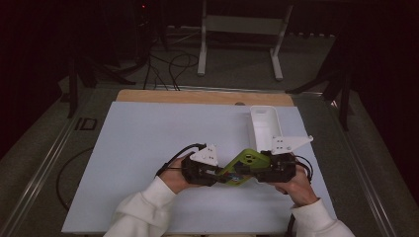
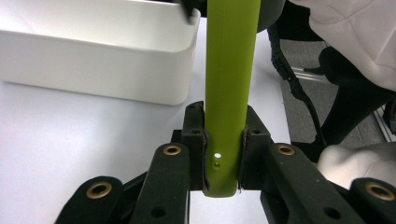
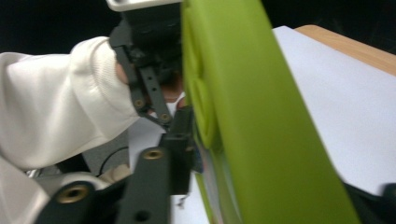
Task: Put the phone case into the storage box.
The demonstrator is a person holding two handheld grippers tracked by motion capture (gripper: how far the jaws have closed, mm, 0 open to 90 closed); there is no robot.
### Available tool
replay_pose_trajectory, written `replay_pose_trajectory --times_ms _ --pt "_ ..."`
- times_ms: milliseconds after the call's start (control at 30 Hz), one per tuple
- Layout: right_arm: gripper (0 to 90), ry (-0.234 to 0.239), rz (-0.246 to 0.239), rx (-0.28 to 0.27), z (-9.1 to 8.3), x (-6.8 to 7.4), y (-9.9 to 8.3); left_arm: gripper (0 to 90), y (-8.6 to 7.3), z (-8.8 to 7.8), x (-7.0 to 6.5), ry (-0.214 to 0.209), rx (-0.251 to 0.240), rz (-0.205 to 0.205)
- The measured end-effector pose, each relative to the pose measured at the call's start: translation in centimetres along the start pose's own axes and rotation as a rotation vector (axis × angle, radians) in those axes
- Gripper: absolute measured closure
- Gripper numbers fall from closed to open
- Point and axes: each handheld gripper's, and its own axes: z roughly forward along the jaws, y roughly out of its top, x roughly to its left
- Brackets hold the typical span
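Item: green phone case (image 1: 245, 166), low centre of the high view, its long axis running between my hands; my left gripper (image 2: 223, 161) is clamping one end edge-on, my right gripper (image 1: 264, 168) is loosening around the other, white bin (image 1: 264, 126) lying just beyond.

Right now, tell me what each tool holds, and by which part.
The left tool clamps the green phone case by its bottom end, across its thin edges. The right tool is at its other end; its grip cannot be told.
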Motion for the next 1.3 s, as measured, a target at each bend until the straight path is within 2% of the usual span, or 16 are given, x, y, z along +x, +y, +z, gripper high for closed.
replay_pose_trajectory --times_ms 33,67,133,300,500,700,800,900,1300 --pt "44.2 -0.047 0.010 0.003 -0.1 0.0 0.1 77.5 0.0 0.0 0.0 0.009 0.000 0.001" --pt "44.2 -0.047 0.010 0.003 -0.1 0.0 0.1 77.5 0.0 0.0 -0.1 0.012 -0.003 0.000" --pt "35.8 -0.078 0.038 -0.011 -0.3 -0.2 0.1 77.5 -0.1 -0.1 0.0 0.027 -0.010 -0.002" --pt "33.2 -0.123 0.073 -0.028 -0.9 -0.5 -0.3 77.5 -0.3 -0.6 0.2 0.063 -0.033 -0.024" --pt "18.0 -0.213 0.097 -0.064 -1.4 -0.4 -0.8 77.5 -0.6 -0.9 0.4 0.128 -0.057 -0.060" --pt "11.2 -0.286 0.116 -0.063 -1.3 -0.3 -1.4 77.5 -0.8 -1.1 0.5 0.202 -0.063 -0.089" --pt "9.8 -0.295 0.126 -0.075 -1.3 -0.3 -1.6 77.4 -0.8 -1.2 0.5 0.233 -0.070 -0.104" --pt "9.3 -0.310 0.130 -0.068 -1.2 -0.3 -1.7 77.5 -0.8 -1.4 0.5 0.281 -0.079 -0.117" --pt "8.8 -0.328 0.145 -0.088 -0.8 -0.3 -1.7 77.4 -1.1 -1.7 0.5 0.381 -0.109 -0.156"
